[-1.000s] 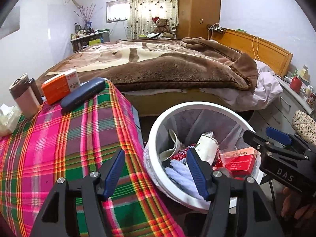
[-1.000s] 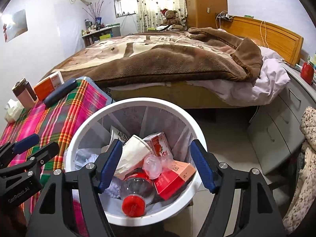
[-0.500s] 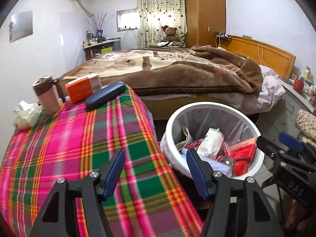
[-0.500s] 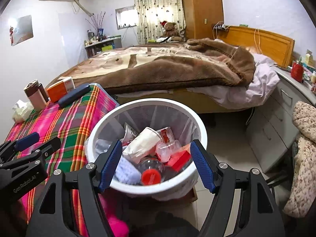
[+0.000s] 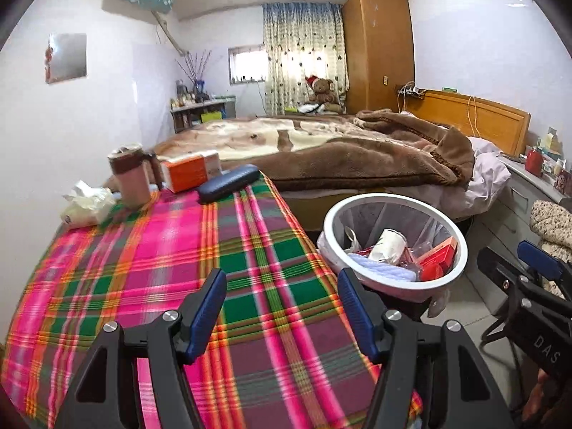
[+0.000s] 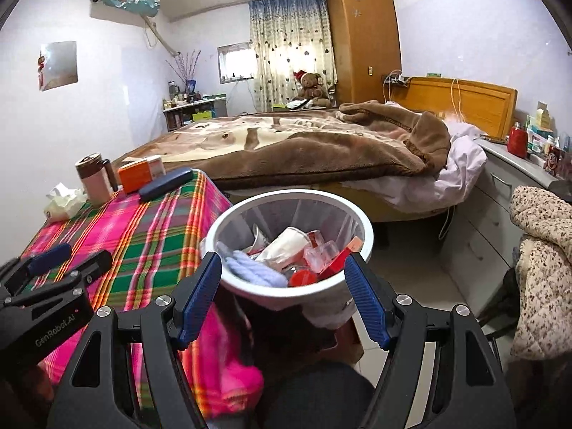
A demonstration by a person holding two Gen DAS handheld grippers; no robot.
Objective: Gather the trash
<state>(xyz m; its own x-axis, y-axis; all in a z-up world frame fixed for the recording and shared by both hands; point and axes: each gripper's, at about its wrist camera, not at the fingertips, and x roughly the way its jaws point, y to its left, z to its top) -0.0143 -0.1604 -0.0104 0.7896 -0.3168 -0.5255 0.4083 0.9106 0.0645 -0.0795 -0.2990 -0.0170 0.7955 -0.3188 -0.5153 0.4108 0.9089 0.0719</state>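
The trash bin [image 5: 395, 279] stands right of the table [image 5: 150, 286], with the bed [image 5: 321, 157] behind both.

Plaid tablecloth [image 5: 150, 279] in pink, green and maroon with orange lines. White trash bin [image 6: 228, 221] just off its right edge, holding a white paper cup [image 6: 286, 243], red carton [image 5: 438, 254], red cap [image 6: 302, 278] and pale blue cloth [image 6: 250, 268]. At the far edge: orange-and-white box [image 5: 189, 171], navy case [image 5: 228, 183], pink tumbler [image 5: 130, 175] with brown lid. Blue pads [image 5: 207, 316] on black fingers (both grippers alike). Brown-and-cream blanket [image 6: 304, 143]; cream curtain [image 5: 304, 57] dotted with dark hearts.
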